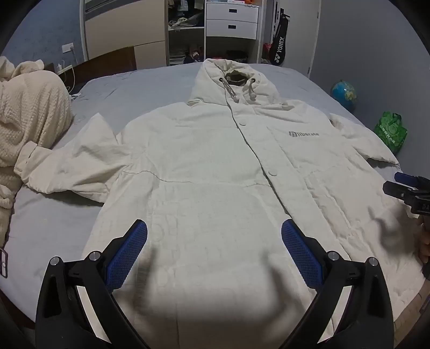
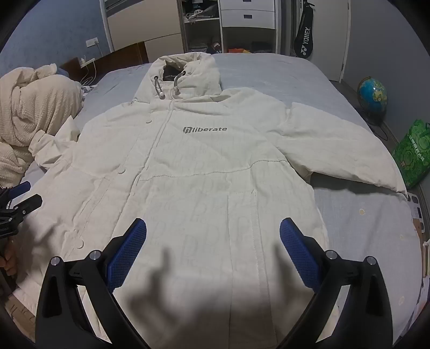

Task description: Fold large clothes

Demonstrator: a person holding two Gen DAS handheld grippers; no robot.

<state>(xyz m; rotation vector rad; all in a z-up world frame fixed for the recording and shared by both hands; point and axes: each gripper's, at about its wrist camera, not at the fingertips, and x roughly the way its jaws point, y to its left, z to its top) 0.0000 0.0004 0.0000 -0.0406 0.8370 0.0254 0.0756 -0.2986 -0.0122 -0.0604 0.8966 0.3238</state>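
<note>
A large white hooded jacket (image 1: 215,166) lies flat, front up and buttoned, on the grey bed (image 1: 150,83), hood at the far end and both sleeves spread out. It also shows in the right wrist view (image 2: 204,171), with a grey "liberate" logo (image 2: 205,129) on the chest. My left gripper (image 1: 214,236) is open and empty, held above the lower left part of the jacket. My right gripper (image 2: 213,233) is open and empty above the lower right part. Each gripper's tip shows at the edge of the other's view.
A cream knitted blanket (image 1: 29,112) is heaped at the bed's left side, touching the left sleeve. A globe (image 2: 372,96) and a green bag (image 2: 412,155) stand on the floor to the right. Shelves, drawers (image 1: 232,22) and a racket bag (image 1: 279,45) stand behind the bed.
</note>
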